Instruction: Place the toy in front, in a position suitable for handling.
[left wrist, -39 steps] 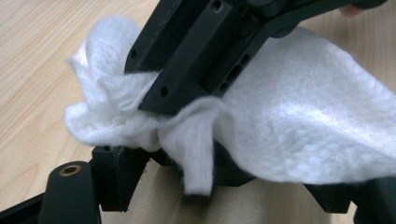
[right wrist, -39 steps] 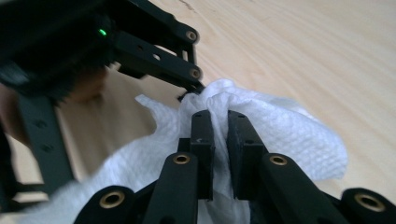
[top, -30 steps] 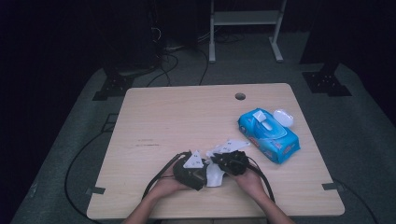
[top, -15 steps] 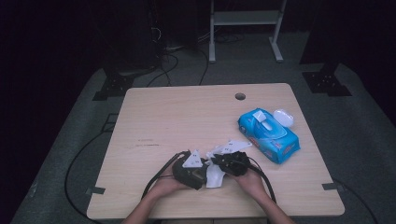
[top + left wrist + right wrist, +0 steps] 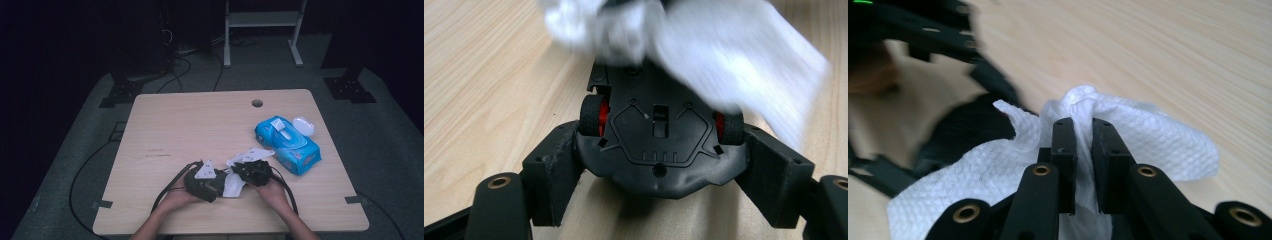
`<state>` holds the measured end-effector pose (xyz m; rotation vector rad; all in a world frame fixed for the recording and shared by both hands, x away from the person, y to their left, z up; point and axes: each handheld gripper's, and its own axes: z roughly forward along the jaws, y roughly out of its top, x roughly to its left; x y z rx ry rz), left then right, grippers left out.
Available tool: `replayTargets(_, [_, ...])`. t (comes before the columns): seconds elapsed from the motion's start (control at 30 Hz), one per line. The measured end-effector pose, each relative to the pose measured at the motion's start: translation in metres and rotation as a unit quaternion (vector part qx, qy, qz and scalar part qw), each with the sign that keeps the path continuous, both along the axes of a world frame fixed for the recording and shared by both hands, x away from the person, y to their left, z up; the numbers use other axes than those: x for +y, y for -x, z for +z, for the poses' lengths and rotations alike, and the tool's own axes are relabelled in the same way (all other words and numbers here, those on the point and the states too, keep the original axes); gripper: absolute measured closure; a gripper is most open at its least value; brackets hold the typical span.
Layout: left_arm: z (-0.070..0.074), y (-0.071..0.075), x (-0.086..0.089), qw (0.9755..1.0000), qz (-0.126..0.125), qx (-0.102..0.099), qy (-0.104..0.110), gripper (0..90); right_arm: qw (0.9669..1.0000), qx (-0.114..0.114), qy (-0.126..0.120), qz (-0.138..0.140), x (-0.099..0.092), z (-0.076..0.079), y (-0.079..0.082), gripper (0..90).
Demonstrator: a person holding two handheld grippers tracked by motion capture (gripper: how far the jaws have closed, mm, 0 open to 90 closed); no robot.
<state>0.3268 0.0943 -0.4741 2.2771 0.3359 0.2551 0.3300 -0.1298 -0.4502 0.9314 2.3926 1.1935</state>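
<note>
Clamping a toy car (image 5: 659,145) upside down, the left hand-held gripper (image 5: 659,165) faces the right hand-held gripper (image 5: 1084,135), pinched on a wipe (image 5: 1158,145).

One toy car (image 5: 659,145), two of its red-hubbed wheels (image 5: 591,116) showing, one white wipe (image 5: 1148,135), one blue wipes pack (image 5: 287,145) and one white lid (image 5: 303,125) beside it sit on one wooden table (image 5: 200,125), with two grippers — left (image 5: 220,185), right (image 5: 240,172) — and two hands.
</note>
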Motion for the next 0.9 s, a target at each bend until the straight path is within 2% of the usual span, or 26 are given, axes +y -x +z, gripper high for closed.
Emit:
replayTargets(0.07, [0.0, 0.0, 0.0, 1.0, 0.0, 0.0, 0.0, 23.6, 0.9997, 0.005, -0.008, -0.022, -0.014, 0.0, -0.004, 80.4])
replayTargets(0.13, [0.0, 0.0, 0.0, 1.0, -0.001, -0.002, 0.001, 23.6, 0.9996, 0.005, -0.01, -0.028, -0.017, 0.0, -0.003, 80.5])
replayTargets(0.2, [0.0, 0.0, 0.0, 1.0, -0.001, -0.001, 0.0, 23.6, 0.9998, 0.005, -0.012, -0.014, -0.012, 0.0, 0.0, 80.4])
replayTargets(0.23, [0.0, 0.0, 0.0, 1.0, 0.0, -0.001, 0.0, 23.6, 0.9998, 0.008, -0.018, 0.005, -0.006, -0.001, 0.002, 80.3])
replayTargets(0.3, [-0.001, 0.0, 0.0, 1.0, -0.001, -0.002, -0.003, 23.6, 0.9996, -0.003, -0.013, 0.023, 0.003, -0.003, 0.006, 80.2])
replayTargets(0.4, [-0.001, 0.0, 0.001, 1.0, -0.001, -0.002, -0.003, 23.6, 0.9996, -0.003, -0.006, 0.028, 0.004, -0.001, 0.006, 80.1])
replayTargets(0.53, [0.0, -0.002, 0.001, 1.0, 0.002, 0.0, 0.002, 23.6, 0.9999, -0.013, -0.004, -0.007, -0.017, -0.003, -0.001, 80.2])
replayTargets(0.6, [-0.001, -0.002, 0.002, 1.0, 0.002, 0.0, 0.002, 23.6, 0.9999, -0.007, -0.011, -0.01, -0.018, -0.003, -0.001, 80.2])
replayTargets(0.63, [-0.001, -0.002, 0.002, 1.0, 0.001, 0.0, 0.0, 23.6, 0.9999, -0.013, -0.008, -0.006, -0.015, -0.003, 0.001, 80.2])
replayTargets(0.7, [-0.002, -0.002, 0.001, 1.0, 0.002, -0.002, -0.004, 23.6, 0.9998, -0.011, -0.012, 0.009, -0.01, -0.003, 0.003, 80.1])
replayTargets(0.8, [-0.002, -0.001, 0.001, 0.9999, 0.004, -0.006, -0.009, 23.6, 0.9996, -0.021, 0.0, 0.018, -0.009, -0.002, 0.003, 80.0])
replayTargets(0.9, [0.0, -0.001, 0.0, 0.9999, 0.002, -0.007, -0.007, 23.6, 0.9997, -0.021, 0.008, -0.005, -0.021, -0.001, -0.001, 80.1])
